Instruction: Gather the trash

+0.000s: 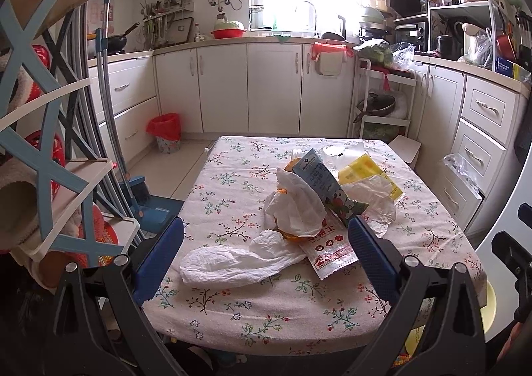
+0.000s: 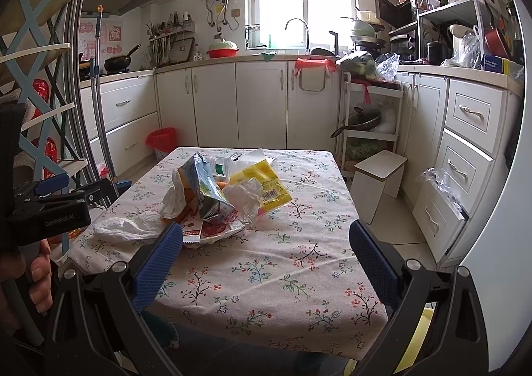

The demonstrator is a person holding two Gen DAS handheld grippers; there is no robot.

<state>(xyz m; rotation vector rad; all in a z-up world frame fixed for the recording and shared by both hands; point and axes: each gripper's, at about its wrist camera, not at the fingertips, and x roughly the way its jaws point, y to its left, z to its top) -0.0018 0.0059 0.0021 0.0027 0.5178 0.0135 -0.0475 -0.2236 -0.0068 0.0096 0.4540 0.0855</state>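
Left wrist view: we hold the left gripper [image 1: 266, 236] above the near half of the small square table with the floral cloth [image 1: 232, 309], its blue fingers spread wide and holding nothing. Left to right on that table, we see a crumpled white plastic bag [image 1: 229, 263] nearest us, a white tissue wad [image 1: 296, 206] just beyond it, a blue-and-green drink carton [image 1: 324, 184] leaning on the wad, then a yellow snack wrapper [image 1: 369, 176]. Beyond the table's far left corner, a red-lined bin [image 1: 165, 133] stands on the floor. The right gripper [image 2: 266, 234] hangs over the table's near edge, fingers likewise wide and empty.
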